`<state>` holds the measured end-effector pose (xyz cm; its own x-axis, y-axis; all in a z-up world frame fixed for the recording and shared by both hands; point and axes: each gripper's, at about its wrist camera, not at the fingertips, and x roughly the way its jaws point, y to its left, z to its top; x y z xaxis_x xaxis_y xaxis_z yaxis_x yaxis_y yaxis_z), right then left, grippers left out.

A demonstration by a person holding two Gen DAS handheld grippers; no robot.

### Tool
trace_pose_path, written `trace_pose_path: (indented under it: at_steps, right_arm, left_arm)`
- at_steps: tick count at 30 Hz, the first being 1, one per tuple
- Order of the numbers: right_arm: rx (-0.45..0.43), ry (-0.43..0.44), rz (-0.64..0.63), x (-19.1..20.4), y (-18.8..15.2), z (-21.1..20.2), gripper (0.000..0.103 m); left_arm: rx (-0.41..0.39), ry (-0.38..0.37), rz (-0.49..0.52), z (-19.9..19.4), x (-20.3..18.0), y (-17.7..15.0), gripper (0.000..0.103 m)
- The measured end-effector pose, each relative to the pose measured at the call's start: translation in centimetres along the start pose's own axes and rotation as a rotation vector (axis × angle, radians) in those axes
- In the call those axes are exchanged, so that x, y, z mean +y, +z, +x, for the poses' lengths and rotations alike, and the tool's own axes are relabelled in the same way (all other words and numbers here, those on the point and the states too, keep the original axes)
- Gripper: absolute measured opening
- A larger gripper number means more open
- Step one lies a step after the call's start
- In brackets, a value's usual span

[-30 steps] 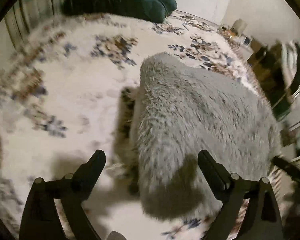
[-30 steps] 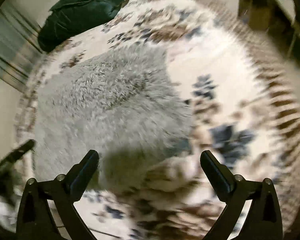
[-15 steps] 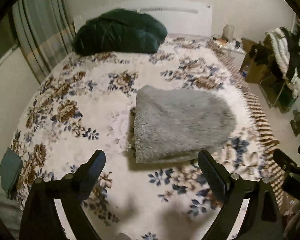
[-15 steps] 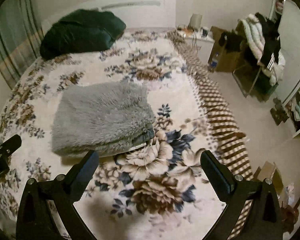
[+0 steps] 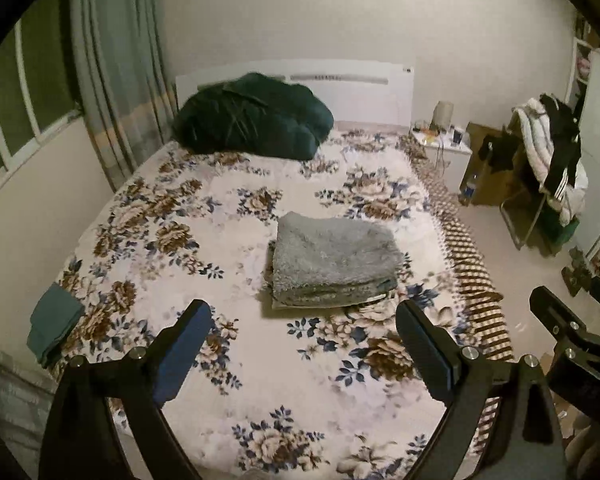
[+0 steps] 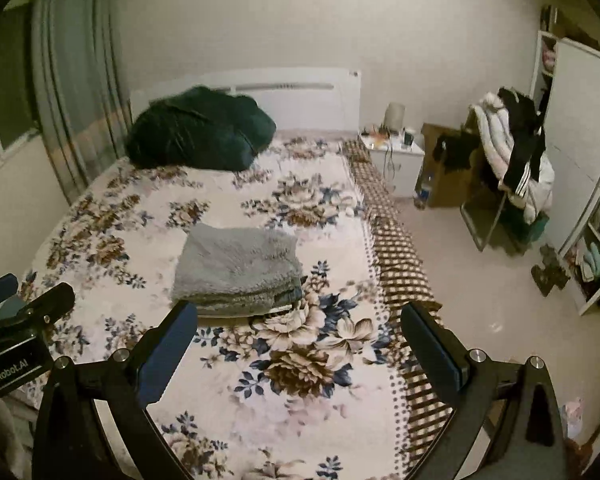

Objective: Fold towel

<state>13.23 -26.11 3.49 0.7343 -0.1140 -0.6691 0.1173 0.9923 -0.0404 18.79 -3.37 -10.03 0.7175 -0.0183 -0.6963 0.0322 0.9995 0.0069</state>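
One bed (image 5: 228, 240) fills most of the room, covered by one cream spread printed with brown and blue flowers. At its head, against the white headboard, lies one dark green bundle of bedding (image 5: 252, 124). One grey fluffy towel (image 5: 332, 264) lies folded into a thick, squared stack near the middle of the bed, toward the side nearest the open floor. One small teal cloth (image 5: 54, 322) sits folded at the bed's opposite edge. Beside the bed stands one white nightstand (image 6: 396, 160). Two grippers hang above the foot of the bed, well apart from the towel. The left gripper (image 5: 302, 340) has its two fingers spread wide and holds nothing. The right gripper (image 6: 298, 340) likewise has its two fingers spread wide, empty.
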Motion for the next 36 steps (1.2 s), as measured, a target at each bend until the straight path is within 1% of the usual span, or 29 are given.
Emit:
trace_pose_path:
  at_steps: [4, 8, 13, 17, 20, 25, 30, 36]
  right_arm:
    - [-0.051, 0.002, 0.005, -0.8, -0.2, -7.1, 0.103]
    - [-0.088, 0.011, 0.011, -1.0, -0.4, -12.9, 0.103]
    - [-0.113, 0.022, 0.007, -0.4, -0.4, -17.8, 0.103]
    - [-0.117, 0.028, -0.006, 0.5, -0.3, -20.0, 0.103]
    - [-0.116, 0.032, -0.008, 1.0, -0.1, -20.7, 0.103]
    - [-0.12, 0.028, -0.01, 1.2, -0.2, -21.1, 0.103]
    - [-0.121, 0.029, -0.006, 1.2, -0.1, -21.5, 0.103]
    - [-0.103, 0.04, -0.008, 1.0, 0.6, -22.1, 0.103]
  left_arm:
    - [-0.042, 0.018, -0.003, -4.9, 0.1, -0.5, 0.094]
    - [-0.062, 0.016, -0.007, -7.8, 0.6, -0.9, 0.094]
    - [-0.077, 0.011, -0.007, -10.3, 1.4, -1.4, 0.094]
    - [-0.082, 0.007, -0.001, -11.4, 1.8, -1.8, 0.094]
    - [-0.088, 0.007, -0.001, -11.8, 1.8, -2.1, 0.103]
    - [-0.095, 0.001, -0.001, -12.0, 2.0, -2.3, 0.103]
    - [-0.103, 0.012, -0.006, -12.8, 2.2, -2.1, 0.103]
    - [-0.101, 0.02, -0.015, -13.1, 2.6, -1.9, 0.103]
